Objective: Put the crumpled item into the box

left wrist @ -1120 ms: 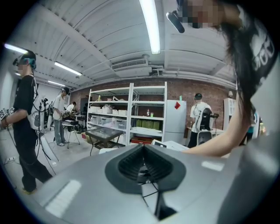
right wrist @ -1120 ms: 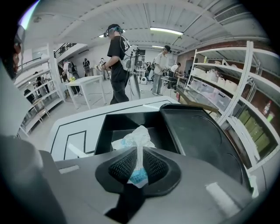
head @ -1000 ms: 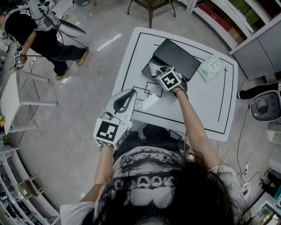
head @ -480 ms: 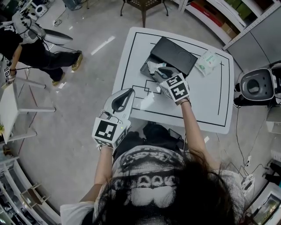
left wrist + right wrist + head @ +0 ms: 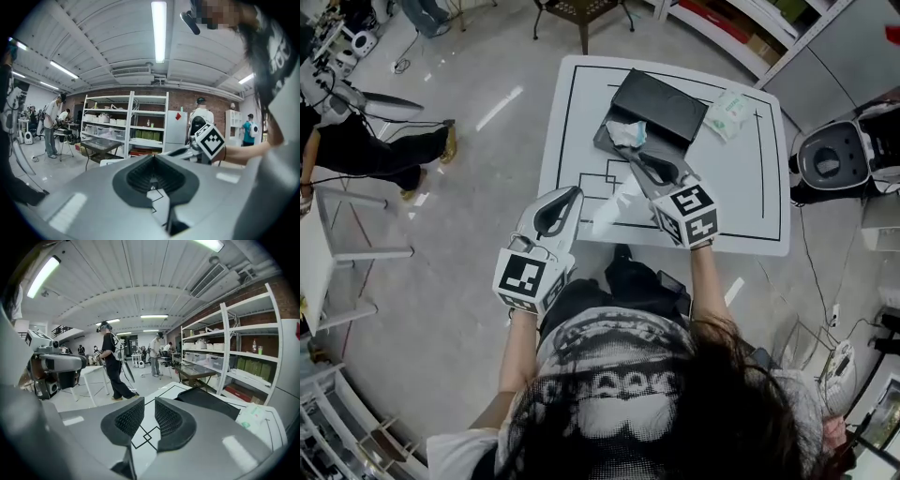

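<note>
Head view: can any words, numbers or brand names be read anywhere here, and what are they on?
No text here can be read with confidence.
Packet: green print, too small to read.
Shirt: large pale lettering, too distorted to read.
Left marker cube and right marker cube: black-and-white square patterns, not words.
Black box: no label visible.

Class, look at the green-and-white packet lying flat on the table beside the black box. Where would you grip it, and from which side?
Probably across its middle, coming straight down from above. The packet lies flat on the table, so no edge is lifted for a sideways approach, and the black box stands close along one side. It looks soft, so it should pinch up easily.
</note>
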A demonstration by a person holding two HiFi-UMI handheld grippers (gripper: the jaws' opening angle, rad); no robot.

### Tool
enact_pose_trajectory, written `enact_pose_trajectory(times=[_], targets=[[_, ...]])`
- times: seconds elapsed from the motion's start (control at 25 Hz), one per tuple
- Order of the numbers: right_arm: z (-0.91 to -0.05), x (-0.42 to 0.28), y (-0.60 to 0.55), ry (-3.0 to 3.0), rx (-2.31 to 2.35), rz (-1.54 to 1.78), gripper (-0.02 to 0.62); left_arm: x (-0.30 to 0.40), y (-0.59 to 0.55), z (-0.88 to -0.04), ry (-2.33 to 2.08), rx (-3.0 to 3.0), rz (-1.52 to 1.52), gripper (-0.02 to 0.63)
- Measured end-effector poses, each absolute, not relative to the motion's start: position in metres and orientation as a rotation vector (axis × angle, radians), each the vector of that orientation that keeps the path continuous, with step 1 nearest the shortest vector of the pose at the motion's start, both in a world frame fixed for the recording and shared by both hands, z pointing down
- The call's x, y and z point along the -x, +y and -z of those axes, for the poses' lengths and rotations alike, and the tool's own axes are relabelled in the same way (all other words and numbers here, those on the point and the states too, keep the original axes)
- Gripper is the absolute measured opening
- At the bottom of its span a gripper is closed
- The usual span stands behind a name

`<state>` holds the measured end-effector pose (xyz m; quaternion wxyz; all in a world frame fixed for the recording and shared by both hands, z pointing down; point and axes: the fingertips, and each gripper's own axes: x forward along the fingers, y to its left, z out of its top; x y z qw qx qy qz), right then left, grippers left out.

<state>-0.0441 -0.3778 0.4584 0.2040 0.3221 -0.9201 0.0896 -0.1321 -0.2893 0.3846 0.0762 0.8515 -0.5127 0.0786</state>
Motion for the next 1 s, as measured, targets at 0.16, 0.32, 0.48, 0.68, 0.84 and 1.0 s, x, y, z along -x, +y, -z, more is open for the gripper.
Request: enact_pose_trajectory(times=[0.16,0.32,0.48,0.68,0.84,1.0], targets=[[-0.453,0.042,-0.345,-2.56,-0.972,-0.277,0.074,0.139,-0.269,-0.384,-1.484,-2.591,-0.228,0.0],[-0.449,0.047,-0.311,-2.549,-1.029,-0.286,0.074,0.151,-0.244,-0.385,-1.443,-2.616,-0.218,0.0],[-0.447,0.055,-0.278,-2.54,-1.066,-0.288,0.074,0.164,-0.218,-0.389,-1.407,-2.629,-0.219,0.0],[-0.447,0.061,-0.241,-2.511,-1.097,-0.29,0.074,0.172,-0.19,-0.397,-1.348,-2.642,-0.216,0.0],[-0.444,0.065,-0.218,-2.502,-1.114,-0.286,0.074,0.172,-0.173,-0.4,-1.303,-2.659,-0.211,0.0],[-0.439,0.066,-0.198,-2.498,-1.12,-0.277,0.074,0.17,-0.159,-0.398,-1.279,-2.672,-0.193,0.0]])
